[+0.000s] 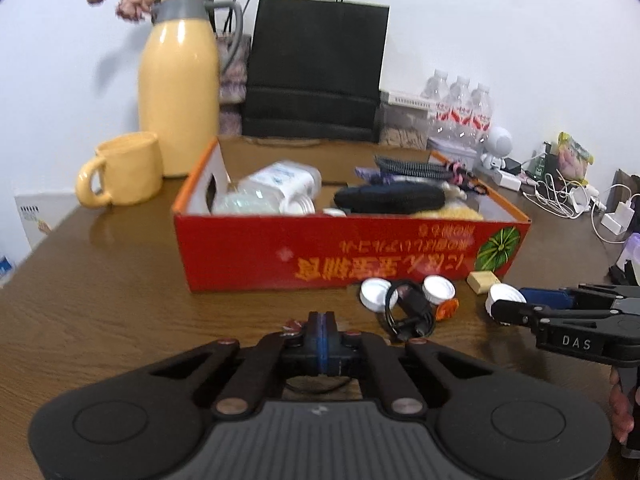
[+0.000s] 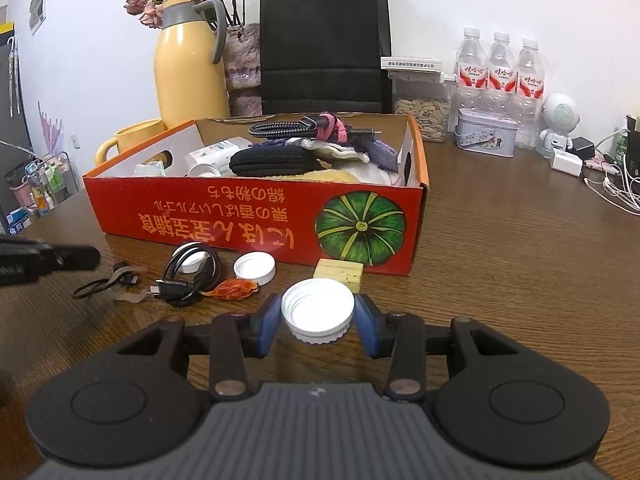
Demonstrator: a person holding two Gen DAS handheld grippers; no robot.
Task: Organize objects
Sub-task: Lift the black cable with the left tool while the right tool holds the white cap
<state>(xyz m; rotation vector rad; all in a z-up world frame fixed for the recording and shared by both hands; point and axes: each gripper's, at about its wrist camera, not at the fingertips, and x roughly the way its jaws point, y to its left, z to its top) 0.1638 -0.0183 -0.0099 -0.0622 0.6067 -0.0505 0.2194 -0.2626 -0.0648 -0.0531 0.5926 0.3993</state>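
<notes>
- Right wrist view: my right gripper (image 2: 318, 320) has its blue fingers (image 2: 267, 322) on either side of a white cap (image 2: 318, 312), apparently grasping it at the rim, just in front of the red box (image 2: 256, 220) on the brown surface (image 2: 520, 260).
- Left wrist view: my left gripper (image 1: 320, 336) is clenched fully, pads together. Something small and reddish shows at its tip, but it is too blurred for me to name or call held.
- I judge the step in hand to be collecting the loose bits, and this cap goes next: lift it, carry it over the near wall, and release it into the box.
- Waiting on the surface: 2 more white caps (image 2: 255, 268), a black cable (image 2: 188, 276), an orange wrapper (image 2: 232, 290) and a small tan block (image 2: 339, 274).
- Hard to tell: the second cap sits half under the cable coil, the box contents overlap, and whether my left fingers touch the surface is unclear.
</notes>
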